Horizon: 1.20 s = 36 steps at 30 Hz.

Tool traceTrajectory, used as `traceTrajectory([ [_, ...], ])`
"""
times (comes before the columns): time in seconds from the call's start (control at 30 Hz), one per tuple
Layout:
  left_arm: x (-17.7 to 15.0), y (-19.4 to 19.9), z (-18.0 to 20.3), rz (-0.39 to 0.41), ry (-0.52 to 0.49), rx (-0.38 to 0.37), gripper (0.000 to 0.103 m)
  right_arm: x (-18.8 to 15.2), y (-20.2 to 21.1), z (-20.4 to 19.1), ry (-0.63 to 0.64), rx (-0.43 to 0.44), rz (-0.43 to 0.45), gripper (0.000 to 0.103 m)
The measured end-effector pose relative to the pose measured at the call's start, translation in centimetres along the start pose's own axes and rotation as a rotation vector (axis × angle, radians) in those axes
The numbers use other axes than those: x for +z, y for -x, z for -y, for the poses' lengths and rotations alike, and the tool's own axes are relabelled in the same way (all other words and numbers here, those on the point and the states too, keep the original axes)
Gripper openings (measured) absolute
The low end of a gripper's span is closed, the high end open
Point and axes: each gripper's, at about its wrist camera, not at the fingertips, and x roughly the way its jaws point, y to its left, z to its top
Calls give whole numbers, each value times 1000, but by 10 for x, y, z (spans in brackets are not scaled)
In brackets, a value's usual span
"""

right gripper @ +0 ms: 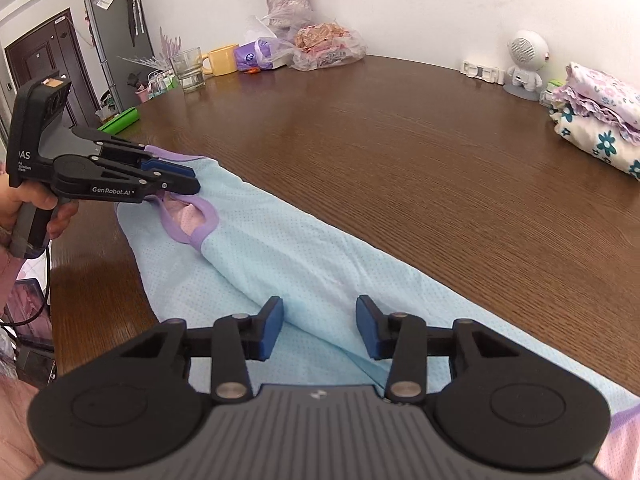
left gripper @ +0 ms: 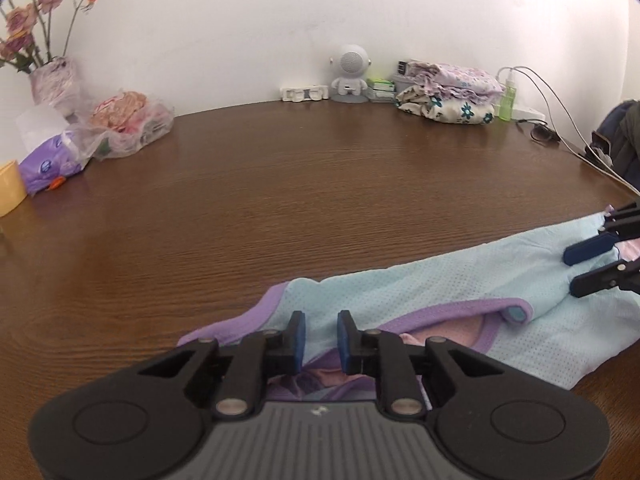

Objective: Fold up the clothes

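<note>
A light blue mesh sleeveless top (left gripper: 440, 284) with purple trim and a pink inside lies flat along the near edge of the brown table (left gripper: 280, 184). My left gripper (left gripper: 321, 336) is open with a narrow gap, low over the purple-trimmed shoulder end. In the right wrist view a hand holds the left gripper (right gripper: 192, 178) at the armhole end of the top (right gripper: 300, 256). My right gripper (right gripper: 320, 328) stands open wide over a fold ridge at the other end, with blue cloth between its fingers. The right gripper (left gripper: 572, 270) also shows at the edge of the left wrist view.
A folded stack of floral clothes (left gripper: 448, 96) sits at the back right beside a white robot-shaped speaker (left gripper: 351, 74) and cables (left gripper: 560, 120). At the back left are a vase of flowers (left gripper: 52, 80), a plastic bag (left gripper: 128, 120), a tissue pack (left gripper: 48, 160), a yellow mug (right gripper: 222, 60) and a glass (right gripper: 188, 68).
</note>
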Motion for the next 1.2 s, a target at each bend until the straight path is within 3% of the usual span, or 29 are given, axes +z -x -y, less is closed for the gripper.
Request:
traceTrajectory([
  [0.13,-3,2,-8,9,62,-2,19,-18,18,17,-47,-23,22,40],
  [0.27,0,2,-3,-1,41,28,19,-36,43,35,-89,-65,47,42],
  [0.37,9,9,12,22,-16,52,19,-43,67,43,-52,-114,55,42],
  [0.53,29,27,69,85,-174,-159,24,-38,77,39,150,-168,-21,42],
  [0.63,32,26,119,71,-348,-279,29,-32,70,34,239,-158,-61,38],
  [0.83,23,1,182,-2,-590,-332,29,-23,56,27,331,-133,-90,38],
  [0.9,20,-4,192,-18,-640,-331,27,-21,54,25,334,-125,-82,38],
  [1.07,17,-14,201,-34,-719,-287,3,-20,51,22,337,-98,-70,38],
  [1.2,20,-11,198,-4,-709,-249,0,-20,48,22,334,-90,-64,38],
])
